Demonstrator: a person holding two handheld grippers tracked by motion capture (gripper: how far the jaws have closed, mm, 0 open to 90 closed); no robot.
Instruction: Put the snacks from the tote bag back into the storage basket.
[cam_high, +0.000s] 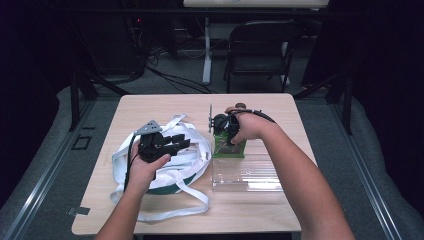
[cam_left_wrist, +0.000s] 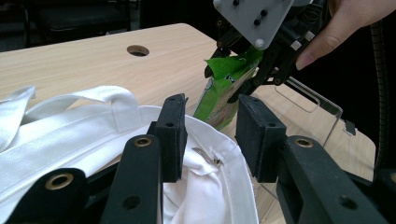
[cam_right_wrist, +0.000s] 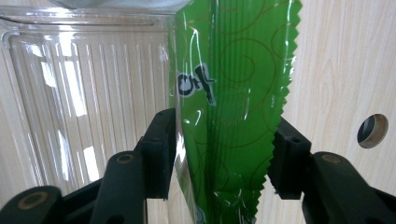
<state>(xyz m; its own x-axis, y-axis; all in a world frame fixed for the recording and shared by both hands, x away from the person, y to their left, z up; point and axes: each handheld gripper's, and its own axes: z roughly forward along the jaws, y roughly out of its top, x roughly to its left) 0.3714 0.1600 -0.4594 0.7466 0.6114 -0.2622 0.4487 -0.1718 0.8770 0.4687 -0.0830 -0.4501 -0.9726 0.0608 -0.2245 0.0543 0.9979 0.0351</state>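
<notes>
Jaws of your right gripper (cam_right_wrist: 219, 158) apart, green packet (cam_right_wrist: 233, 93) loose between them, standing at edge of clear tray (cam_high: 245, 175) on bench (cam_high: 150, 105). Your left gripper (cam_left_wrist: 210, 135) jaws apart, over white bag (cam_left_wrist: 70, 135).

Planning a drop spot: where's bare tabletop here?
Free: the far strip of the table beyond the white bag, and the near right corner in front of the clear tray. Crowded: centre, where the bag, green packet and tray meet.
</notes>
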